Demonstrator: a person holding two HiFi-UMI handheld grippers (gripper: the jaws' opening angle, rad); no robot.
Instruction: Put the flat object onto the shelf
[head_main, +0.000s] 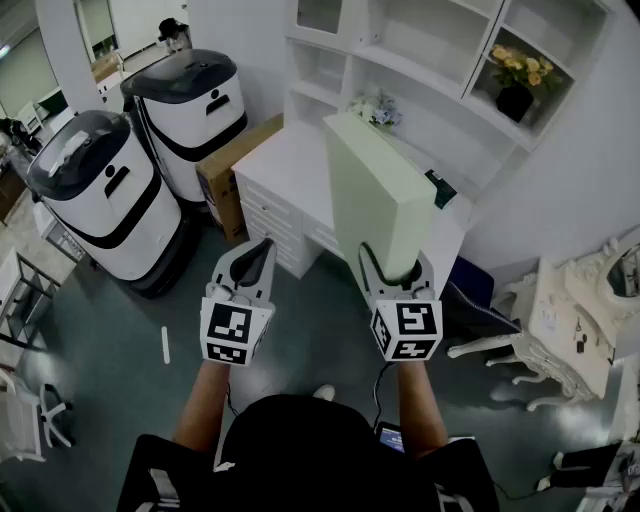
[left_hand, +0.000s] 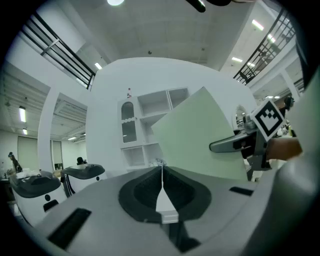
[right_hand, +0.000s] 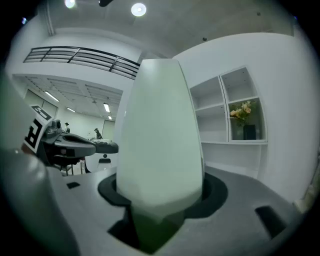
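Head view: carrying step, with the right gripper (head_main: 398, 272) clamped on the lower end of the upright pale green flat object (head_main: 372, 190) before the shelf (head_main: 415, 75) and the left gripper (head_main: 252, 262) closed, empty; next, probably a lift into a compartment; shelf top cut off.

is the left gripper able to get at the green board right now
Probably yes: the left gripper, jaws together and empty, hangs beside the green board with only open air between; the right gripper grips its near end.
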